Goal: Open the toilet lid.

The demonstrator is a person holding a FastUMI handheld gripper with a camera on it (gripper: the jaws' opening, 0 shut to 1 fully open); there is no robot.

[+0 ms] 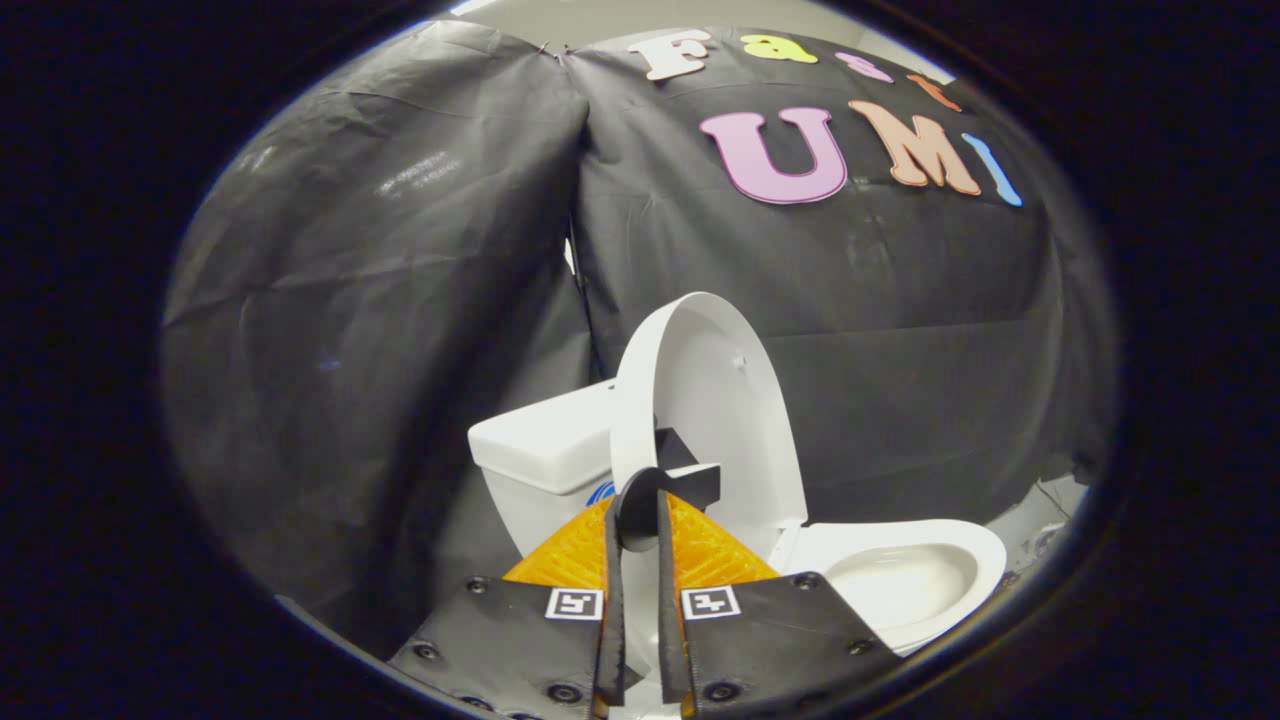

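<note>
Looking forward along the tool (637,520), the gripper view shows its two fingers drawn close together, with only a thin slot between them, and the white edge of the toilet lid (705,400) runs down into that slot. Both fingers (612,560) appear to press on the lid's edge, one from each side, so the tool is narrow and clamped on the lid. A dark block at the fingertips sits against the lid's inner face, just above where the fingers meet. The lid stands raised, nearly upright, its pale inner face turned toward the bowl and its rounded top reaching well above the fingers. Just behind the lid, on the side away from the bowl, is the white tank (545,445), its flat top showing beside the lid's rim. A small patch of blue shows on the tank's front, partly hidden by the fingers. The open bowl (905,580) lies on the other side of the tool, low and beyond the fingers, with its white rim in plain sight and its shaded hollow uncovered. Black cloth (380,330) hangs behind the toilet as the booth's wall, creased and meeting in a corner seam above the tank. A strip of pale floor (1040,520) shows past the bowl.
</note>
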